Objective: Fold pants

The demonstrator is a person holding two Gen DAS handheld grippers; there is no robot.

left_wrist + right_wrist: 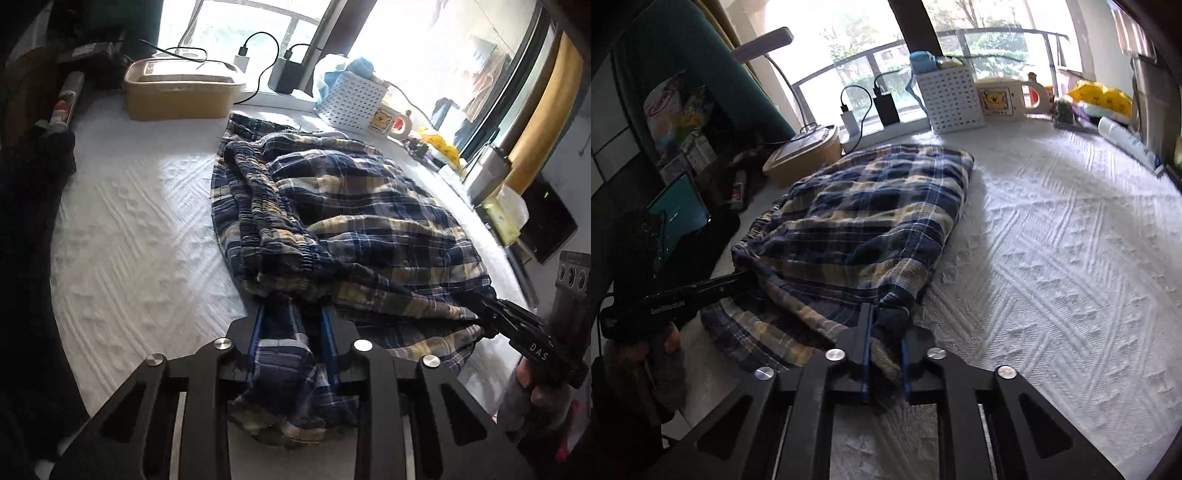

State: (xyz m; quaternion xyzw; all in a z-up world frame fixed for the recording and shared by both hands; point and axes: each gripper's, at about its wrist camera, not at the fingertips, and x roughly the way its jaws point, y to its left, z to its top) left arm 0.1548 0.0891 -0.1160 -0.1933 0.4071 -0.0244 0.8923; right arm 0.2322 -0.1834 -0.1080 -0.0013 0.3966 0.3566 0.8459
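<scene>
Blue, yellow and white plaid pants (332,206) lie bunched on the white textured cloth, with the gathered waistband toward the left. My left gripper (295,314) is shut on a fold of the near edge, and cloth hangs between its fingers. My right gripper (886,314) is shut on the other near corner of the pants (864,218). The right gripper (487,317) shows at the lower right of the left wrist view. The left gripper (746,277) shows at the left of the right wrist view. Both hold the near edge slightly raised.
At the back by the window stand a tan lidded box (181,88), chargers with cables (284,74), a white perforated basket (951,99) and a mug (1001,99). A tablet (679,214) and dark clutter line the left side. White cloth (1071,240) extends to the right.
</scene>
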